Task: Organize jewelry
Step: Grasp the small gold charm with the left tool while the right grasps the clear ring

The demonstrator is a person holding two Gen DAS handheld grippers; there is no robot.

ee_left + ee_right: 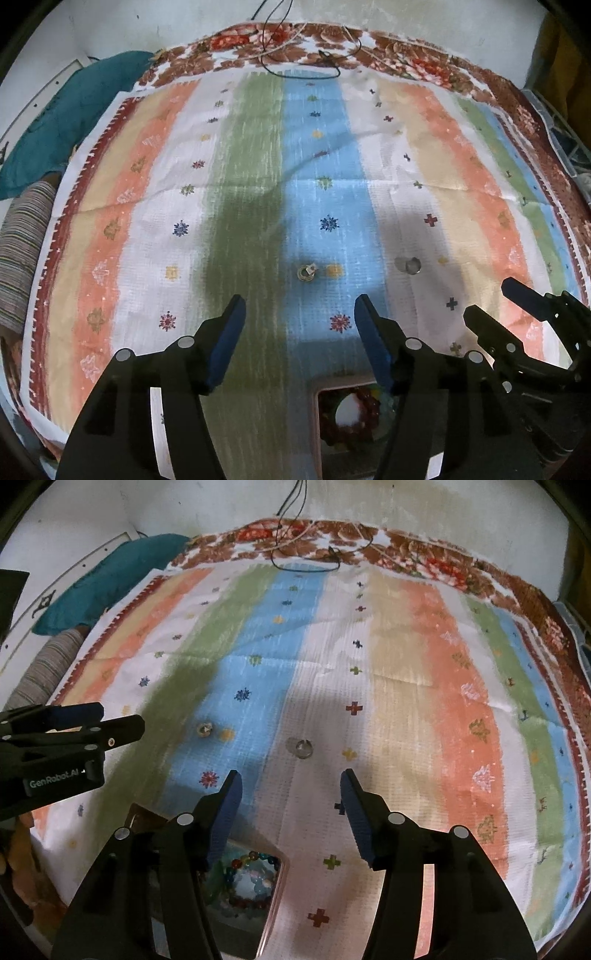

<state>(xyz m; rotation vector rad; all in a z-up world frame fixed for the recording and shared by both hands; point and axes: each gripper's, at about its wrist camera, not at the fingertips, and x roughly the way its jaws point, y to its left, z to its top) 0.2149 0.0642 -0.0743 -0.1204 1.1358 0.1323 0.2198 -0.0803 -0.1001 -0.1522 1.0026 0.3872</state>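
Observation:
Two small rings lie on the striped cloth. A gold ring with a stone (306, 273) (204, 729) rests on the blue stripe, just ahead of my left gripper (299, 306), whose jaws stand open with nothing between them. A silvery ring (412, 265) (303, 748) lies on the white stripe, just ahead of my right gripper (291, 781) (491, 299), also open and empty. A wooden-rimmed tray (315, 413) (275, 897) beneath the grippers holds beaded bracelets (365, 400) (251, 860).
The colourful striped cloth (258, 184) (406, 664) covers the surface, with a floral border at the far edge. A black cord (295, 72) (303, 565) lies at the back. A teal fabric bundle (74, 118) (110, 576) and a striped roll (22, 258) sit left.

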